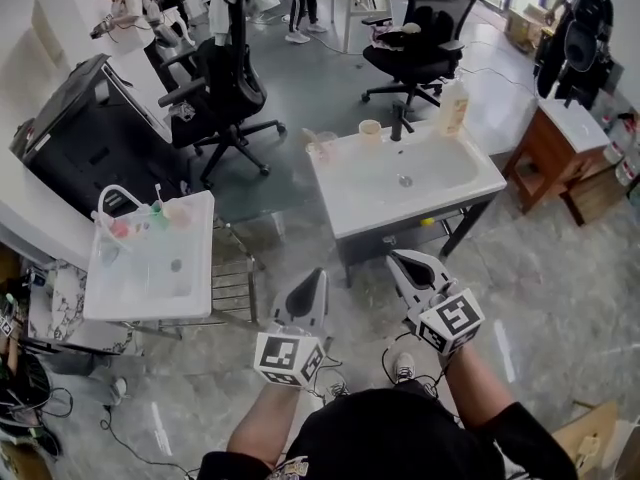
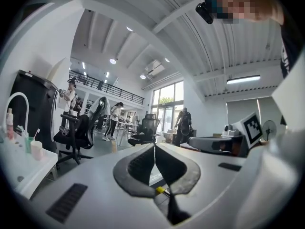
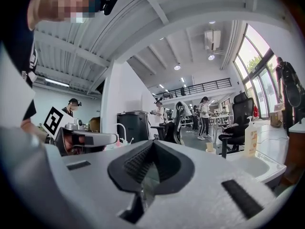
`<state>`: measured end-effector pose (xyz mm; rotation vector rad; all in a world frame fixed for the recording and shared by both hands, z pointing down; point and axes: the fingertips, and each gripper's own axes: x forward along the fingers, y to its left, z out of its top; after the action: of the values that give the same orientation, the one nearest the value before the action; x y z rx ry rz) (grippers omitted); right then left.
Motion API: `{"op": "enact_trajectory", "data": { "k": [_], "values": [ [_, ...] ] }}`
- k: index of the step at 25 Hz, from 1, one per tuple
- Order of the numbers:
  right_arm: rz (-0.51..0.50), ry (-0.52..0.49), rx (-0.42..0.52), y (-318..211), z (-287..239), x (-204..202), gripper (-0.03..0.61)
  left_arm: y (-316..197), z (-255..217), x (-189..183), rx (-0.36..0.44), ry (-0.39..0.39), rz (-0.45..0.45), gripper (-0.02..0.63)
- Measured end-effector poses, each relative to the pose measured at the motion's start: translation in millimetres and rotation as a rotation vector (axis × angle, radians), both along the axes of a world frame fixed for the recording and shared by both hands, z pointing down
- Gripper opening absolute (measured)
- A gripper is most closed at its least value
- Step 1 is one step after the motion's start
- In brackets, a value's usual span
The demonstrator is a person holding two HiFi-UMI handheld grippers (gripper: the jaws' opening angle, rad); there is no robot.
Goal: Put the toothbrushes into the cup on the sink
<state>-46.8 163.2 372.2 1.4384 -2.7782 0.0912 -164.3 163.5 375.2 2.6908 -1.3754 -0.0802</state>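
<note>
Two white sinks stand ahead of me. The left sink (image 1: 120,293) carries small cups (image 1: 158,214) at its back edge, and a toothbrush (image 1: 157,194) stands in one of them. The left gripper view also has a toothbrush (image 2: 36,133) standing in a cup (image 2: 35,150). On the middle sink (image 1: 345,216) a beige cup (image 1: 370,128) sits by a black faucet (image 1: 400,123). My left gripper (image 1: 315,274) and right gripper (image 1: 395,258) hang side by side short of that sink, both shut with nothing between the jaws. Both point level, as the left gripper (image 2: 155,147) and right gripper (image 3: 153,143) views show.
A clear cup (image 1: 323,146) and a soap bottle (image 1: 453,106) also stand on the middle sink. Office chairs (image 1: 232,88) and a black cabinet (image 1: 75,133) stand behind the sinks, and a wooden cabinet (image 1: 555,148) is at the right. People stand at the far end of the room.
</note>
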Motion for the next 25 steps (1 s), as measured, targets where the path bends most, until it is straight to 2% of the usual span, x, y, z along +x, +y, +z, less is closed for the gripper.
{"op": "enact_trajectory", "data": {
  "k": [25],
  "values": [
    [-0.018, -0.018, 0.013, 12, -7, 16, 0.006, 17, -9, 16, 0.018, -0.002, -0.025, 0.006]
  ]
}}
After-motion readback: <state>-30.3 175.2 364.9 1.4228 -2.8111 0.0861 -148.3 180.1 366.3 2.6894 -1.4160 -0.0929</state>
